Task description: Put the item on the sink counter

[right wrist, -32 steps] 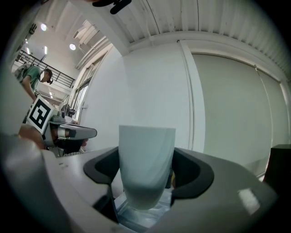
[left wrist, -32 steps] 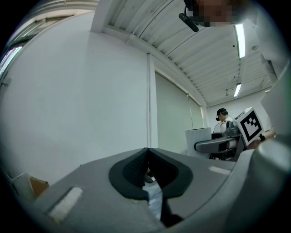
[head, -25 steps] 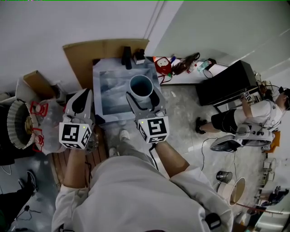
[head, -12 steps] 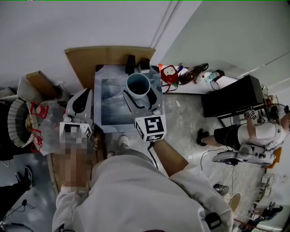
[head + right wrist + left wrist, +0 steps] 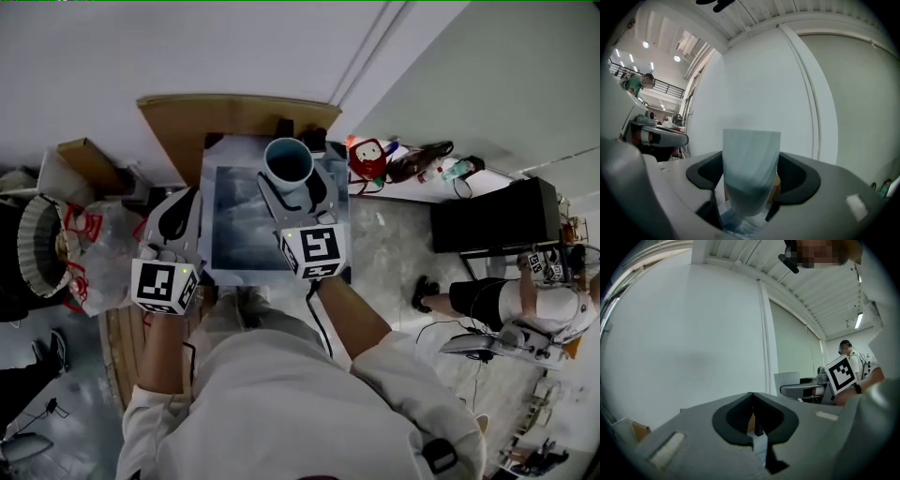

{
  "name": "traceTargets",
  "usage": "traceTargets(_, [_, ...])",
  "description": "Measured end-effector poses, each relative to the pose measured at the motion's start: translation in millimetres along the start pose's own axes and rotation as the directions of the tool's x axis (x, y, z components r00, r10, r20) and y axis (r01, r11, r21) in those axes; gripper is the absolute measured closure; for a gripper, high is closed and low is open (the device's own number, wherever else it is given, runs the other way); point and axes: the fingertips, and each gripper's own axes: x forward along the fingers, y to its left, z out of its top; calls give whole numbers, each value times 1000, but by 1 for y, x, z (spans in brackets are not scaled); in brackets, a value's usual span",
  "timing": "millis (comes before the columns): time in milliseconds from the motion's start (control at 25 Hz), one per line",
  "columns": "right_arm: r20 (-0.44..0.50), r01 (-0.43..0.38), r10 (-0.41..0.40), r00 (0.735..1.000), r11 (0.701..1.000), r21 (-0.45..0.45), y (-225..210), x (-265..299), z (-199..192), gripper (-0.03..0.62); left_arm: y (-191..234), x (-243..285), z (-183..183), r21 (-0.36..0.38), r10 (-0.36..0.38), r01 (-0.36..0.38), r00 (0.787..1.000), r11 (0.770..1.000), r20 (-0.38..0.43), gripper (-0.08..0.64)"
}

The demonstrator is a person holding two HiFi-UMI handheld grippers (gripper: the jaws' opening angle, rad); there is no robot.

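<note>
One cup (clamped) — moved forward, above sink

No legible words, numbers or brand names anywhere, only letterless square markers

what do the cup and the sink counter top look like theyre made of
Cup: probably plastic, pale blue with a matte finish. The thin wall looks paler high up, as if light passes through it, so frosted glass is not ruled out.
Sink counter: grey with cloudy white veining and a soft sheen, like marble or a marble-print laminate. The pictures don't show which.
</note>
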Motion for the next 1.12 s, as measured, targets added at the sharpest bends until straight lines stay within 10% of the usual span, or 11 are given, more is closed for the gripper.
traceTargets(1120, [-24, 73, -72, 997, 997, 32, -14, 151, -116, 238, 101, 43, -100, -74, 13, -27, 982, 997, -189, 555])
